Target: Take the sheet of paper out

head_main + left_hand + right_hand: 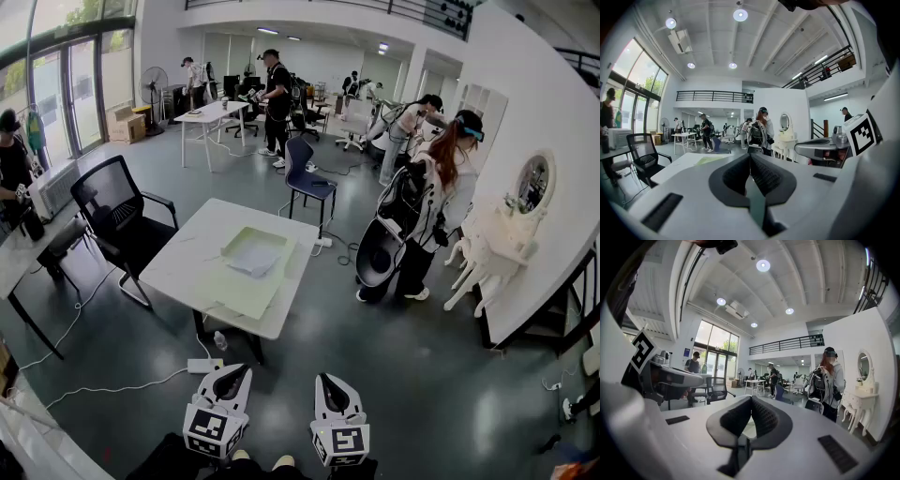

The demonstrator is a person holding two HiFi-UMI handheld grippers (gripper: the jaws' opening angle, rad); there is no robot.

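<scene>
1. Left gripper (231,375): located at the bottom edge of the head view, over the grey floor (403,375). In the left gripper view the jaws are fully closed, the ribbed pads meet at the tips, and nothing is between them.

2. Right gripper (326,380): located just beside the left gripper, at the same level. In the right gripper view the jaw tips are pressed together. Below the tips the pads spread into a narrow gap, and this gap contains nothing. The gripper holds nothing.

3. Counter (192,262): a white rectangular top, ahead of both grippers and well apart from them. Neither gripper touches it.

4. Folder (234,295): pale green, lying open on the counter, towards the right side of the top. Its far half has a raised rim.

5. Sheet of paper (253,262): white, slightly rumpled, lying inside the far half of the folder. It is not yet taken out, and no jaw is in contact with it.

6. Surroundings:
- A power strip (203,366) lies on the floor between the left gripper and the counter, with a white cable running off to the left.
- A black office chair (117,211) stands at the left side of the counter.
- A blue chair (305,169) stands beyond the far end of the counter.
- A person with a backpack (436,197) stands to the right of the counter, near a white dresser (506,239) with a round mirror
</scene>
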